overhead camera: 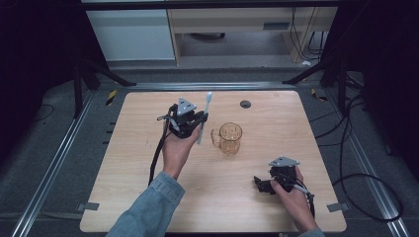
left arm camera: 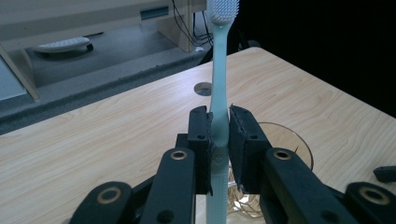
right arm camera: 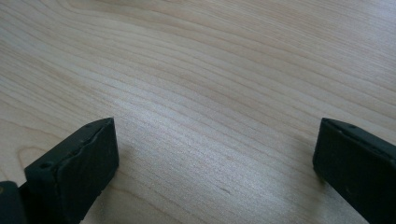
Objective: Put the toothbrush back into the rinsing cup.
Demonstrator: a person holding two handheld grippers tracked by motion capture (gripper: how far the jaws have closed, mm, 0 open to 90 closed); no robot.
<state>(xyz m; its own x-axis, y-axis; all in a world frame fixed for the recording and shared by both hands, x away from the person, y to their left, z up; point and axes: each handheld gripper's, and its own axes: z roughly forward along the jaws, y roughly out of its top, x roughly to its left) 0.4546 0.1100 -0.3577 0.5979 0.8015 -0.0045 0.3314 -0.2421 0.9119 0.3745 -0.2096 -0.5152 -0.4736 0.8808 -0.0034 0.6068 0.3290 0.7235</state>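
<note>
The high view looks forward and down from above the person's side, taking in the whole table (overhead camera: 148,197). The left gripper view rides close behind its jaws, facing across the table toward its far edge, and shares the glass mug (overhead camera: 230,138) and the toothbrush (left arm camera: 218,88) with the high view. The right gripper view looks steeply down, very near the tabletop.

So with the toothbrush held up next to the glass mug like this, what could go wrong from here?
The left gripper clamps the toothbrush low on its thin handle, with a long stretch above the grip; it might pivot or slip if the bottom end knocks something. The glass mug stands close beside and below the gripper, so a careless lowering could strike its rim and tip it. The right gripper rests open on the table, apart from the mug, so nothing steadies it.
</note>
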